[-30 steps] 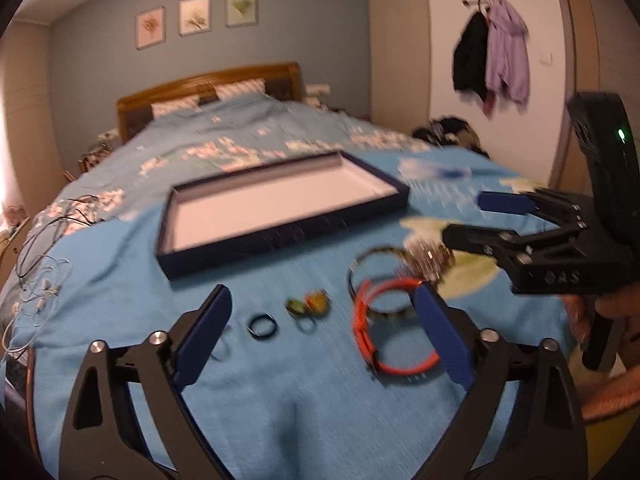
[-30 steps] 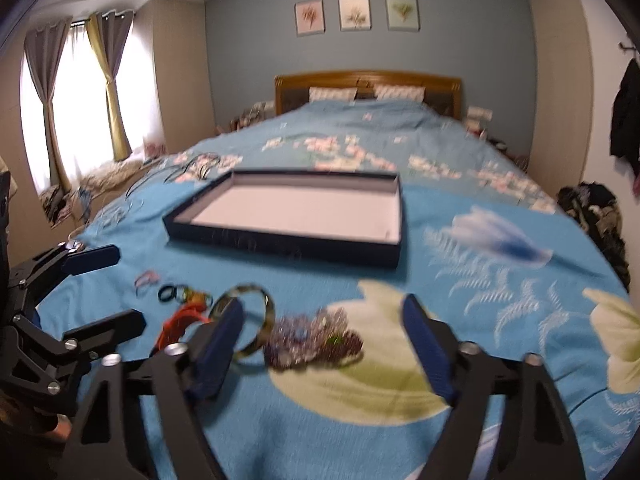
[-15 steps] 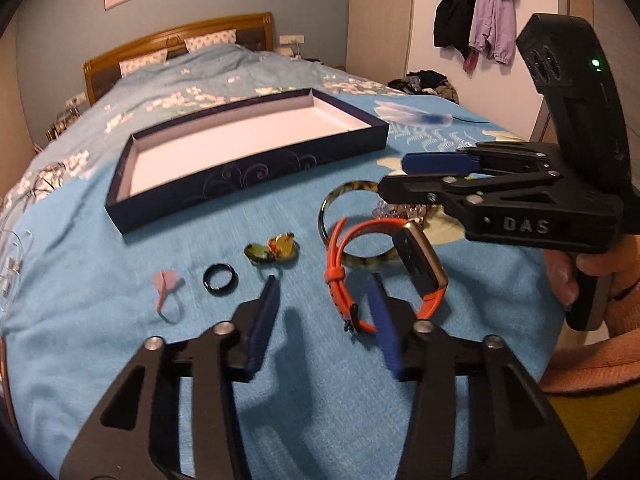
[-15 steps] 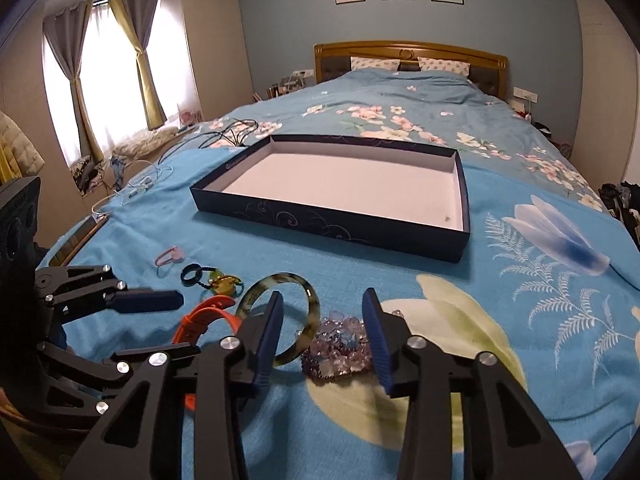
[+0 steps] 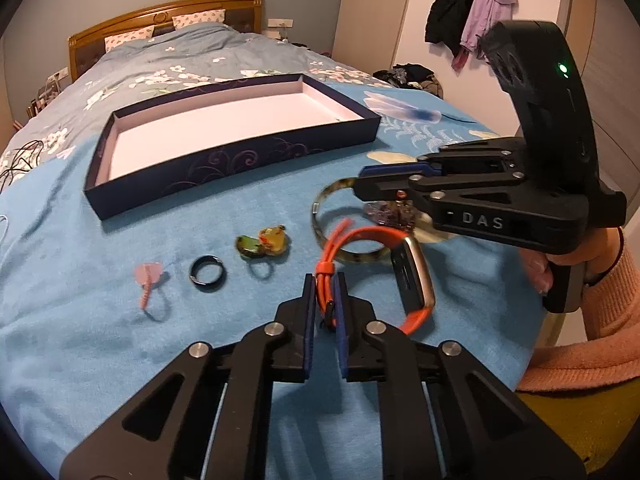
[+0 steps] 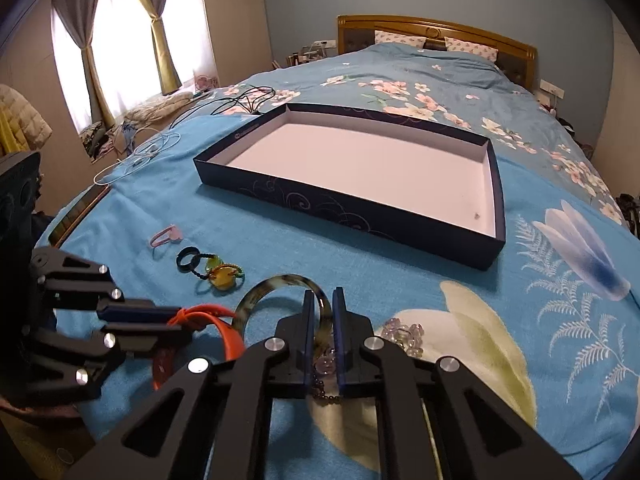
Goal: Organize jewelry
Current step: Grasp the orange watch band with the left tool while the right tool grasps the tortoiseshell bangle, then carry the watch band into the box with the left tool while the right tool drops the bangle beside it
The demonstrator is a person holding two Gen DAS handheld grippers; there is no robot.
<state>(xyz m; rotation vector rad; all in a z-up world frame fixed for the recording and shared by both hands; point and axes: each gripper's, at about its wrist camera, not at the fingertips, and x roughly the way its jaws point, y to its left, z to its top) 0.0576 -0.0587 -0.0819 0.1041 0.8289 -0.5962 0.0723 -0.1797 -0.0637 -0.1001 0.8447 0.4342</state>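
Note:
My left gripper [image 5: 324, 288] is shut on the strap of an orange watch [image 5: 412, 280] lying on the blue bedspread. My right gripper [image 6: 322, 304] is shut on a tortoiseshell bangle [image 6: 264, 288], above a purple bead bracelet [image 6: 404, 334]. The empty dark blue tray [image 5: 240, 162] with a white floor lies beyond; it also shows in the right wrist view [image 6: 344, 210]. A black ring [image 5: 208, 273], a green-yellow charm [image 5: 266, 240] and a pink clip [image 5: 148, 280] lie left of the watch.
Cables [image 6: 144, 152] lie on the bed's left side. The wooden headboard [image 6: 440, 30] and pillows are at the far end. Coats [image 5: 472, 20] hang on the wall at right. Curtains and a window [image 6: 116, 40] are at left.
Both grippers have closed from open: the left onto the orange watch strap, the right onto the bangle. Both moved forward and down toward the jewelry.

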